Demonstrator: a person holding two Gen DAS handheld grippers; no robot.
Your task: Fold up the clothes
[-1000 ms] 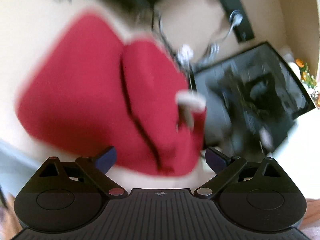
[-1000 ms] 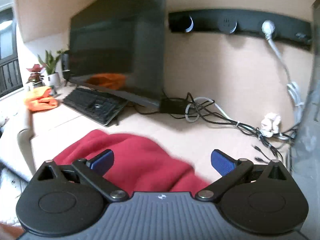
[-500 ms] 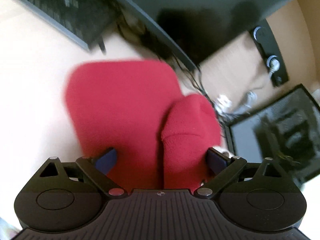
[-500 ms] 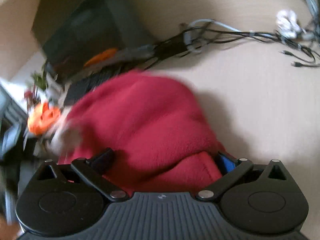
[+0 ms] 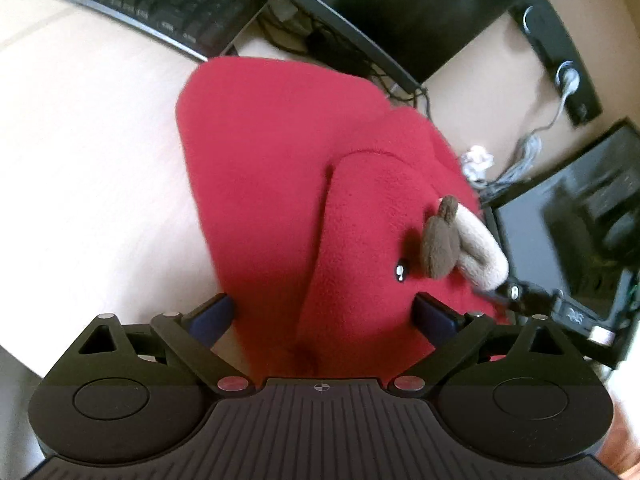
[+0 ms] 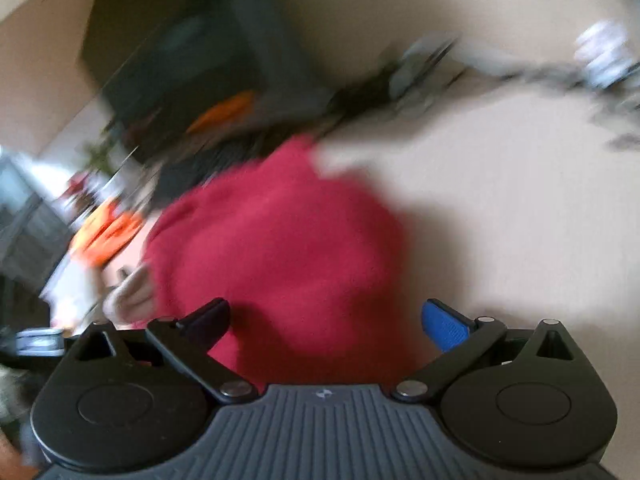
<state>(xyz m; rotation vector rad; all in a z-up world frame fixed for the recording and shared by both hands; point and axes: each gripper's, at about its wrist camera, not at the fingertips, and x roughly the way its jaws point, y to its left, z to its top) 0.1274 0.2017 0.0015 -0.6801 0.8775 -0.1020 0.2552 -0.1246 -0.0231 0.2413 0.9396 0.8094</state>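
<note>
A red fleece garment [image 5: 288, 168] lies folded on the light wooden desk [image 5: 80, 168], with a raised fold down its right side and a brown and beige plush ornament [image 5: 460, 244] on it. My left gripper [image 5: 322, 314] is open, its fingers spread either side of the garment's near edge. In the blurred right wrist view the same red garment [image 6: 280, 248] lies in front of my right gripper [image 6: 326, 318], which is open with the cloth's near edge between its fingers.
A black keyboard [image 5: 168, 4] and a monitor [image 5: 420, 4] stand behind the garment. Cables [image 5: 516, 160] and a dark computer case [image 5: 580, 232] lie to the right. An orange cloth [image 6: 108, 232] sits at the far left of the right wrist view.
Both grippers have swung down over the red garment and come closer to it. The plush ornament has come into the left wrist view. The right wrist view is still moving and blurred.
</note>
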